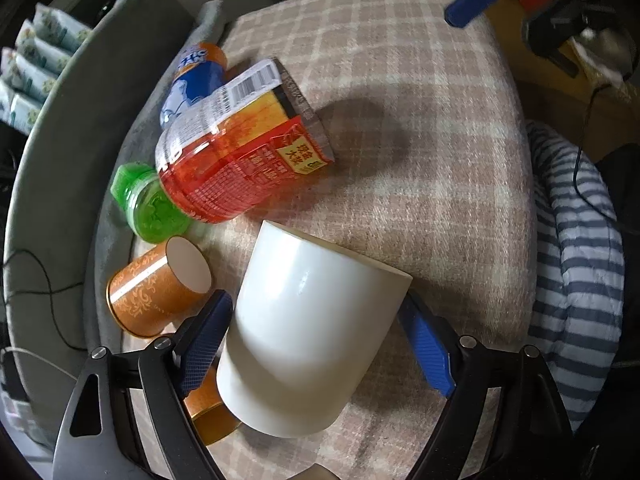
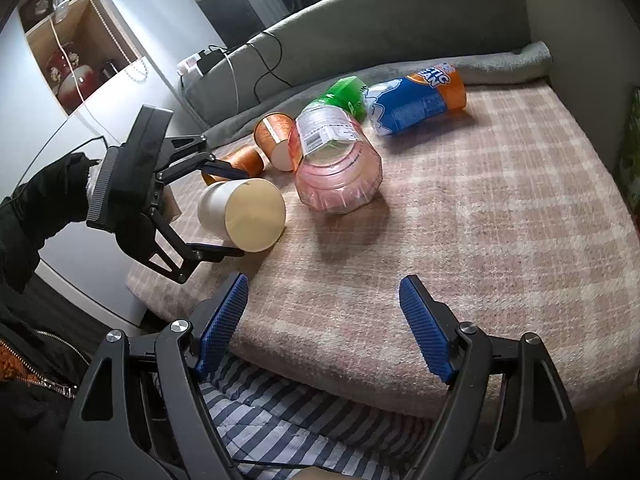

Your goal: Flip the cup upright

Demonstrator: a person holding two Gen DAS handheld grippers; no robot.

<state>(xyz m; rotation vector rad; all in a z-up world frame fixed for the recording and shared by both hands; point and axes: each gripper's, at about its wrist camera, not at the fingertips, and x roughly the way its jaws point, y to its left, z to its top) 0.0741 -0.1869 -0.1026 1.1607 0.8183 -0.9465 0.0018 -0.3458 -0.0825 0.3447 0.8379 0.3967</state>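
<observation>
A white cup (image 1: 308,332) lies on its side on the plaid blanket (image 1: 420,128), its flat base pointing away from my left gripper. My left gripper (image 1: 320,324) has its blue fingers on both sides of the cup body, closed against it. In the right wrist view the cup (image 2: 244,212) shows its cream base between the left gripper's fingers (image 2: 216,254). My right gripper (image 2: 324,308) is open and empty near the blanket's front edge, apart from the cup.
Two orange patterned paper cups (image 1: 156,292) lie on their sides left of the white cup. A red-labelled plastic jar (image 1: 240,148) with a green lid and a blue-orange bottle (image 1: 196,80) lie behind. A striped cloth (image 1: 576,264) lies at the right.
</observation>
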